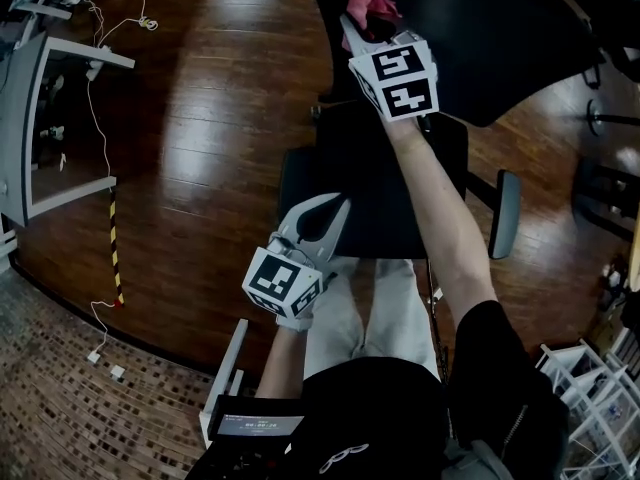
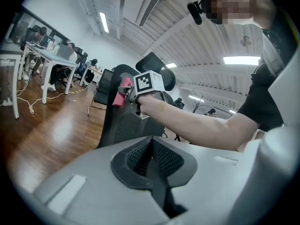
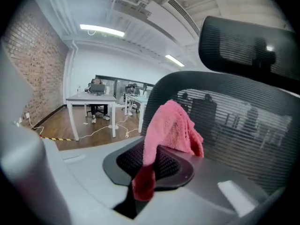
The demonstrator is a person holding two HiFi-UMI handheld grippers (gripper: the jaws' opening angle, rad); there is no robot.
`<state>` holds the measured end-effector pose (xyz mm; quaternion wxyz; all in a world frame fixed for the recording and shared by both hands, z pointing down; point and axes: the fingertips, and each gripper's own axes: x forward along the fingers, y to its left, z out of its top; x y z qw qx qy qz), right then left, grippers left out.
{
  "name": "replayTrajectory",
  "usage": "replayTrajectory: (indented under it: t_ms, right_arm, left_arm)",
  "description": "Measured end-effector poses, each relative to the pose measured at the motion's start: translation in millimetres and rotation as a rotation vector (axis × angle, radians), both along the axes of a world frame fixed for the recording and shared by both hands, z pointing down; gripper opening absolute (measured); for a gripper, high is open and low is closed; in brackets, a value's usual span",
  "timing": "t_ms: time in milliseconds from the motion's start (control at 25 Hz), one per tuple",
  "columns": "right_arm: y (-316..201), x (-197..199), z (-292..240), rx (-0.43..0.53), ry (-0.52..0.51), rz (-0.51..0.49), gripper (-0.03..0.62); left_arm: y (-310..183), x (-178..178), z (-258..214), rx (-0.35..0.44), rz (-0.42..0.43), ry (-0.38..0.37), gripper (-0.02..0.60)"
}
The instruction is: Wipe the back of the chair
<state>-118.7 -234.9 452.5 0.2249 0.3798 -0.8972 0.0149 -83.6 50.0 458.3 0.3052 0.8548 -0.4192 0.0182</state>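
Entry 1: chair (image 3: 234,111). Black mesh office chair with a headrest (image 3: 243,41) above the backrest. I use it as my reference.

Entry 2: right gripper (image 3: 149,165). My arm is stretched out, and the gripper is at the top of the chair's back. Its jaws are clamped on the pink cloth (image 3: 171,125).

Entry 3: pink cloth. It is bunched, and part of it drapes forward over the jaws just beside the chair's mesh. I cannot tell whether it touches the mesh.

Entry 4: left gripper (image 2: 150,159). It is by the front edge of the chair's seat (image 1: 375,193), well apart from the backrest. Its jaws are pressed together with nothing between them.
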Motion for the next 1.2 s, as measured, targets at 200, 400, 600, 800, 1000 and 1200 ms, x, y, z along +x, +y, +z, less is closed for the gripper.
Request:
replayTrajectory:
  t_ms: [200, 400, 600, 800, 1000, 1200]
  right_arm:
    - [6, -43, -11, -0.011, -0.045, -0.086, 0.041]
    - [28, -94, -36, 0.047, -0.053, -0.289, 0.04]
    - [16, -89, -54, 0.074, -0.073, -0.295, 0.041]
    - [-21, -20, -57, 0.038, -0.106, -0.104, 0.041]
    - [-33, 34, -59, 0.04, -0.117, -0.025, 0.041]
    - [-43, 105, -59, 0.036, -0.13, 0.057, 0.041]
  left_arm:
    - [1, -12, 2, -0.01, -0.021, -0.005, -0.009]
    - [-6, -13, -3, 0.0, -0.01, -0.021, -0.009]
    - [-14, -7, -10, 0.015, -0.002, -0.025, -0.009]
    - [-12, 12, -8, 0.007, 0.015, -0.027, -0.009]
    - [-11, 40, -5, -0.003, 0.054, -0.031, -0.009]
    - [-16, 72, -7, 0.003, 0.102, -0.04, -0.009]
